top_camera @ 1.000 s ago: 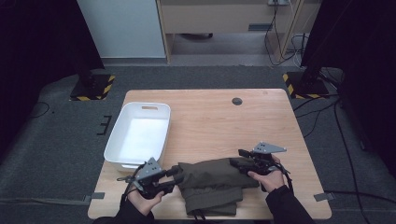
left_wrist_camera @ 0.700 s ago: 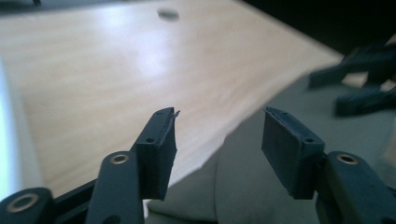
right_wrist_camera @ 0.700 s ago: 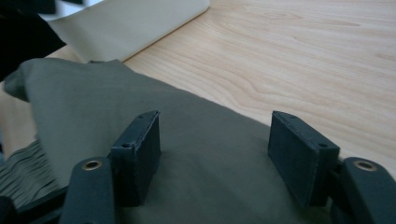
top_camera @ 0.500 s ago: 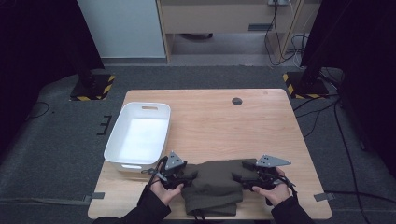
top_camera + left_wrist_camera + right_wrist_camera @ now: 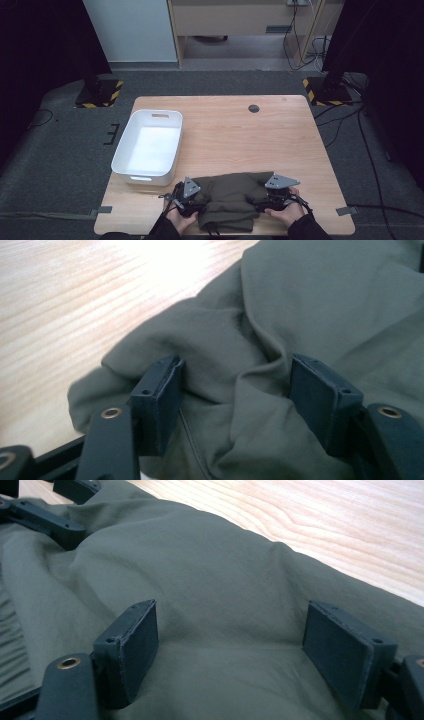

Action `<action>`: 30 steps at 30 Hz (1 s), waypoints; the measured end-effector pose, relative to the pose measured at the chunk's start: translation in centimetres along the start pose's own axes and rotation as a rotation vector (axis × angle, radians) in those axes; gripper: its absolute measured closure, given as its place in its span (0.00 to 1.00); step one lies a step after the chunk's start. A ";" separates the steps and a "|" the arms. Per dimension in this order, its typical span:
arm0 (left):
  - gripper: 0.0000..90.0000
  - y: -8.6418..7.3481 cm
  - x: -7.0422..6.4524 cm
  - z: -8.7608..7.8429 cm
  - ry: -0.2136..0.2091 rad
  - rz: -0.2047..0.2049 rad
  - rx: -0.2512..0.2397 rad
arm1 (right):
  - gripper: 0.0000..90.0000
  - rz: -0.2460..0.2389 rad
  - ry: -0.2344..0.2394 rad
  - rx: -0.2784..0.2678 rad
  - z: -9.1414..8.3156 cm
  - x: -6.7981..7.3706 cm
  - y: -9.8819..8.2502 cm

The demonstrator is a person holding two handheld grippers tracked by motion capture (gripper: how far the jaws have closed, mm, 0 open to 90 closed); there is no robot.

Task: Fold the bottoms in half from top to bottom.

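Your olive-green garment (image 5: pixel 229 200) lies folded into a compact bundle at the near edge of the counter (image 5: pixel 240 135), just in front of you and just beside the near end of the white bin (image 5: pixel 148 146), which stands with nothing in it on the left part of the counter. By the look of it the folding is largely done: the cloth sits in a thick stack of layers with a dark cord trailing off its near edge, though the top is rumpled, so what is left is probably a tidy-up and, if the bin is where it belongs, the lift into it (that last part is my guess). Your left gripper (image 5: pixel 196 202) rests at the bundle's left edge and your right gripper (image 5: pixel 260 202) at its right edge, the 2 facing each other across the cloth. In the left gripper view the fingers (image 5: pixel 159 390) have just been opening and now stand roughly half spread, with a raised ridge of fabric (image 5: pixel 240 390) between them; the pads no longer pinch it. In the right gripper view the fingers (image 5: pixel 132 645) have likewise just been opening and stand wide, the smooth top layer (image 5: pixel 225 625) lying between and beneath them, gripped by neither pad. A small dark round fitting (image 5: pixel 254 108) sits well apart near the far edge.
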State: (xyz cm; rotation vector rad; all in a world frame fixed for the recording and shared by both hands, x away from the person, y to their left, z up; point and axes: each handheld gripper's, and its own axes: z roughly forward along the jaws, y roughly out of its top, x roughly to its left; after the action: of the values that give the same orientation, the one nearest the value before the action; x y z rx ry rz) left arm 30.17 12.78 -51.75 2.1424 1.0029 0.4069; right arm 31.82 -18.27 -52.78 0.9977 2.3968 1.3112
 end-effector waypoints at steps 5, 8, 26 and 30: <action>0.41 1.7 1.1 2.5 0.017 0.012 -0.026 | 0.25 -0.019 -0.077 -0.003 1.2 -1.5 0.7; 0.42 3.3 2.0 4.2 0.019 0.013 -0.030 | 0.25 0.001 -0.114 -0.018 1.9 -3.1 1.1; 0.38 2.2 2.6 1.5 -0.025 -0.031 -0.098 | 0.20 0.092 -0.106 -0.051 -0.2 -4.1 0.7; 0.40 1.8 2.1 1.9 -0.013 -0.045 -0.101 | 0.20 0.092 -0.112 -0.024 0.0 -4.2 0.0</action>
State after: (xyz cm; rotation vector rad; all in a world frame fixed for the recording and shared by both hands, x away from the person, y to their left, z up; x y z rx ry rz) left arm 33.48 12.68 -51.79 2.0267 1.0007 0.4127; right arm 34.92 -21.03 -53.24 1.1554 2.2714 1.2753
